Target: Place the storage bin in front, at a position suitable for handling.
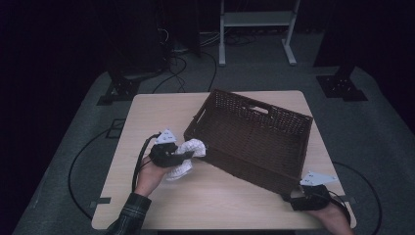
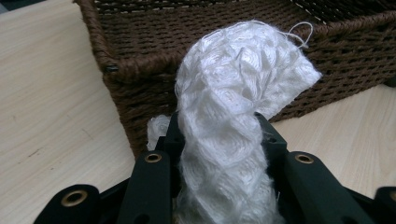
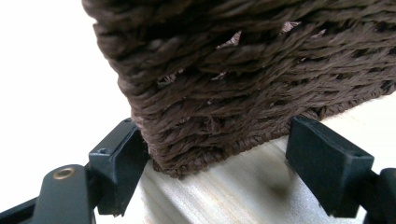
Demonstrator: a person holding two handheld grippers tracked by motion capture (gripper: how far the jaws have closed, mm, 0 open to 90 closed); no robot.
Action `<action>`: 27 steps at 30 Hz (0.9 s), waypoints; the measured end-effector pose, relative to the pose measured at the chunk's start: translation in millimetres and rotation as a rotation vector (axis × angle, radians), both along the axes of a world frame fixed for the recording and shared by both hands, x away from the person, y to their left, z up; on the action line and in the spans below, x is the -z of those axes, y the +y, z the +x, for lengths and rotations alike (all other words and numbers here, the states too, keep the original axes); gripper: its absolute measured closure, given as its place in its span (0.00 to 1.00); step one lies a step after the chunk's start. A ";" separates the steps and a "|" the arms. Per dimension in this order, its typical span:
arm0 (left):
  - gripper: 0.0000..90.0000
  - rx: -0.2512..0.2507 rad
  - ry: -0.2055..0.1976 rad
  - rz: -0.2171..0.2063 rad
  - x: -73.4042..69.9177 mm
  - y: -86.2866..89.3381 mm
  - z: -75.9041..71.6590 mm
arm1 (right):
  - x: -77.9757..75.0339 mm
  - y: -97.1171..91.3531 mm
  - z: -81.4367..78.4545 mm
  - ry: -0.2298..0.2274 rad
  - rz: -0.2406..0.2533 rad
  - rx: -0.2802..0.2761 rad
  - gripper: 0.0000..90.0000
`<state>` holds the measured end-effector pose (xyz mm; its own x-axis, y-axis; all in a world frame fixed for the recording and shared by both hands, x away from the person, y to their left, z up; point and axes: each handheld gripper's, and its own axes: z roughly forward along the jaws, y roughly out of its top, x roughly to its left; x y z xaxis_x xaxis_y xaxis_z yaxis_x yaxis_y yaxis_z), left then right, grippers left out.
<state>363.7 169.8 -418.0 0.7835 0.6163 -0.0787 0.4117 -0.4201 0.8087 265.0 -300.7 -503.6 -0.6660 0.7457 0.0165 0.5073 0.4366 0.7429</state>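
Right gripper (image 1: 292,199) sits at the bottom right of the high view, jaws apart around the near corner of the basket (image 1: 254,128); in the right gripper view one pad touches the weave on the left, the other stands clear on the right, so no clamp. Count: one brown wicker basket with nothing seen in it, one white knitted cloth (image 1: 185,157), two grippers, one light wooden table (image 1: 147,117). Left gripper (image 1: 192,154), left of centre, is clamped on the cloth, jaws partly closed around the bunched fabric, which hangs just beside the basket's left wall and outside it. Left gripper view has the cloth (image 2: 233,107) rising between the jaws against the basket rim (image 2: 140,65). No readable labels or writing.
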 end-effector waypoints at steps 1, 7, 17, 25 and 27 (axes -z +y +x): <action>0.72 0.004 0.005 0.002 1.2 -1.0 0.2 | 0.0 0.0 0.0 0.000 0.000 0.000 0.23; 0.72 0.014 0.022 0.022 9.8 -8.5 1.3 | 0.0 0.0 0.0 0.000 0.000 0.000 0.23; 0.72 0.025 0.056 0.104 28.8 -20.8 4.8 | 0.0 0.0 0.0 0.000 0.000 0.000 0.23; 0.72 0.042 0.097 0.160 44.5 -27.8 7.8 | 0.0 0.0 0.0 0.000 0.000 0.000 0.23; 0.72 0.043 0.109 0.171 49.1 -29.0 8.2 | 0.0 0.0 0.0 0.000 0.000 0.000 0.23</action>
<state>371.9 140.7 -467.0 0.8023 0.5938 -0.0615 0.4713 -0.5669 0.6756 264.9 -300.7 -503.6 -0.6661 0.7457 0.0163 0.5071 0.4368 0.7430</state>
